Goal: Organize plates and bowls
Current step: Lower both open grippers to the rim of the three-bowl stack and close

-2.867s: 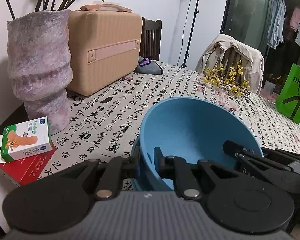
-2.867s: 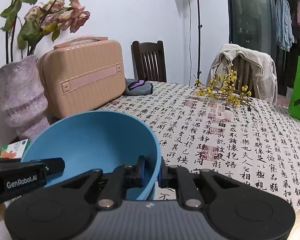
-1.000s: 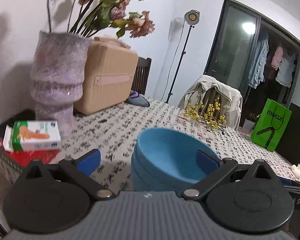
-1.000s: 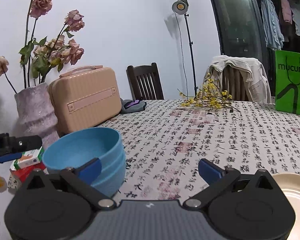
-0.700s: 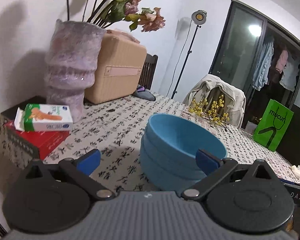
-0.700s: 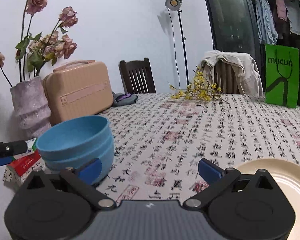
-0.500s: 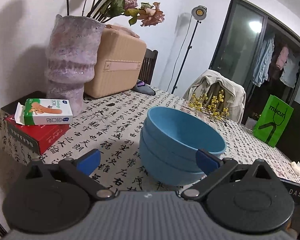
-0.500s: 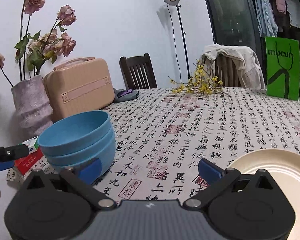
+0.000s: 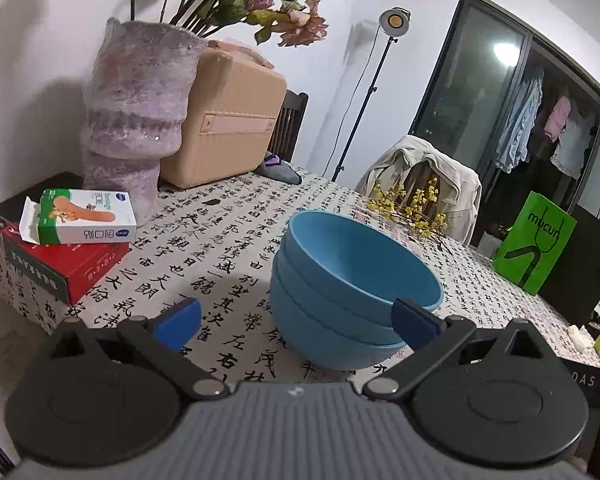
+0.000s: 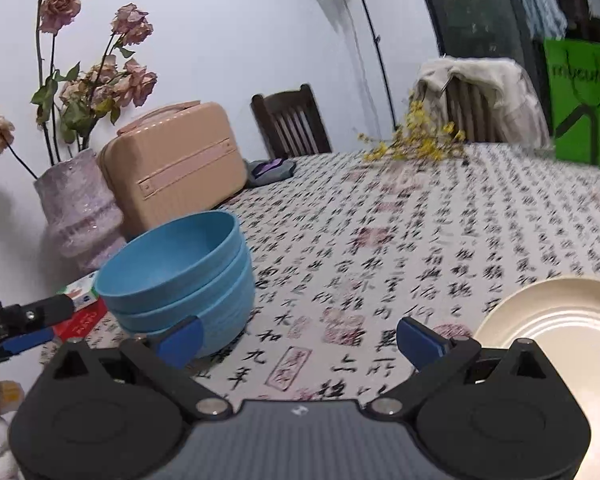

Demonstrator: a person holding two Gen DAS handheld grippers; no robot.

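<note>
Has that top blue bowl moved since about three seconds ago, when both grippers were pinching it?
Yes. The top blue bowl went down and now sits nested in the stack, beside the vase; both grippers are open.

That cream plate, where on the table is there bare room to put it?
Bare tablecloth runs wide between the stacked blue bowls and the cream plate, back to the yellow flowers. It is crowded left of the bowls: vase, beige case, boxes.
</note>
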